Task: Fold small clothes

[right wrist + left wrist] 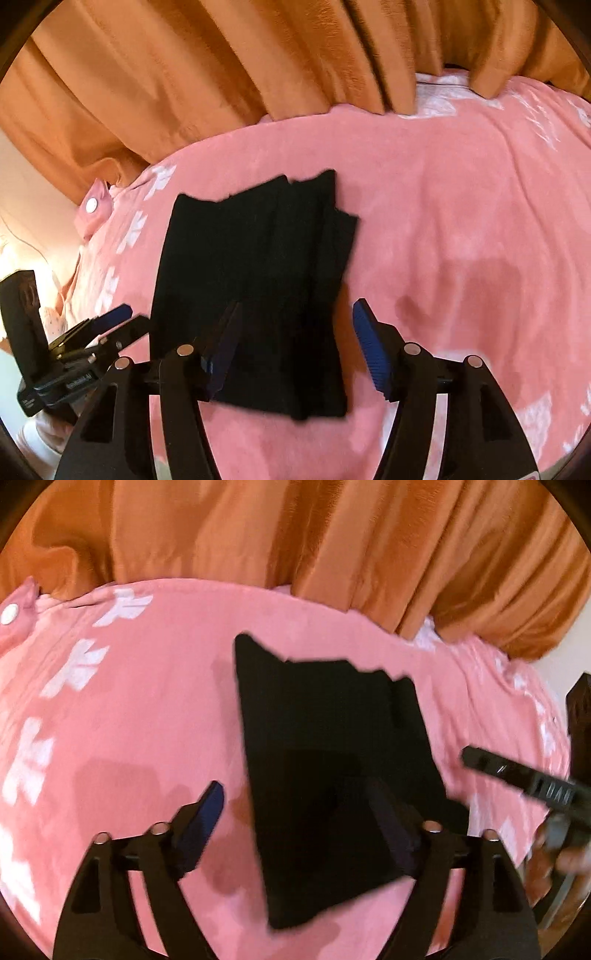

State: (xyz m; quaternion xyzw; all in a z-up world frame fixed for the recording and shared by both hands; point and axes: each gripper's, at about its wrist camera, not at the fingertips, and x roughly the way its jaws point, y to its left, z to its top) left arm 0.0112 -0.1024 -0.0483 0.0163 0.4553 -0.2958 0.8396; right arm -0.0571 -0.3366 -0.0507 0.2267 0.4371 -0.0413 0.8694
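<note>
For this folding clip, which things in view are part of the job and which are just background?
Part of the job:
black garment, lying folded on the cover
left tool, open
right tool, open

Background:
pink flowered bed cover
orange curtain
dark object at the bed's edge

No legible txt (markings on right claw [554, 794] too blurred).

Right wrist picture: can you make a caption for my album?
Open right tongs hover over folded black clothes on a pink bedspread, orange curtain behind.
</note>
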